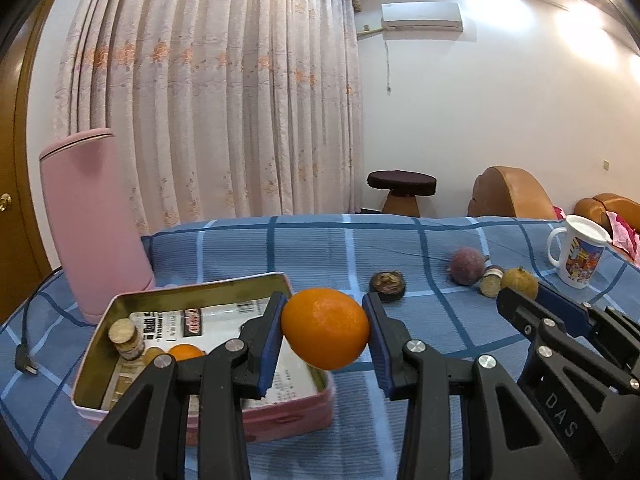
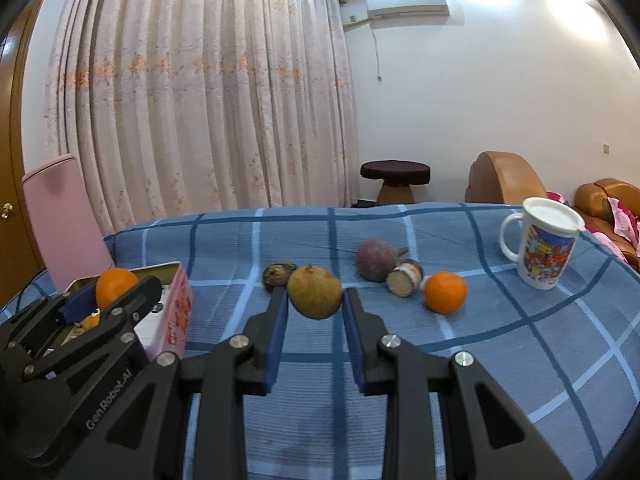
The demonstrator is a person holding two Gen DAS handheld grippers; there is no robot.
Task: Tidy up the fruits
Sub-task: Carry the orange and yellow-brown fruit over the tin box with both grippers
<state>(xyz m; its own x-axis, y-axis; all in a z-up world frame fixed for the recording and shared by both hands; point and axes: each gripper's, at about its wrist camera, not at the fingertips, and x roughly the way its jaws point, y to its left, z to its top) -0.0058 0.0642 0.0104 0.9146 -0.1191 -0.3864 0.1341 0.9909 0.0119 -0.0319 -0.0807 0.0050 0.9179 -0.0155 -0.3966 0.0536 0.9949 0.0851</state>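
**Two fruits in the air, one tin to fill**

The left claw [image 1: 325,330] is clamped on an orange [image 1: 325,328], held over the near right edge of the open pink tin [image 1: 288,420]. The right claw [image 2: 316,300] is clenched on a brownish-green fruit [image 2: 315,291], carried above the checked cloth of the desk [image 2: 500,360], just right of the tin.

The tin already holds a small orange [image 1: 185,351], a little jar [image 1: 127,338] and a printed packet, so my advice is to bring the orange over the bare patch of packet, sink it low, and only then release; dropped from height, a round fruit would probably roll or bounce out. The right claw should wait beside the tin until the left is clear, as the two sit close together.

A purple fruit [image 2: 376,259], another orange [image 2: 445,292] and two dark pieces remain on the cloth near the mug [image 2: 542,248].
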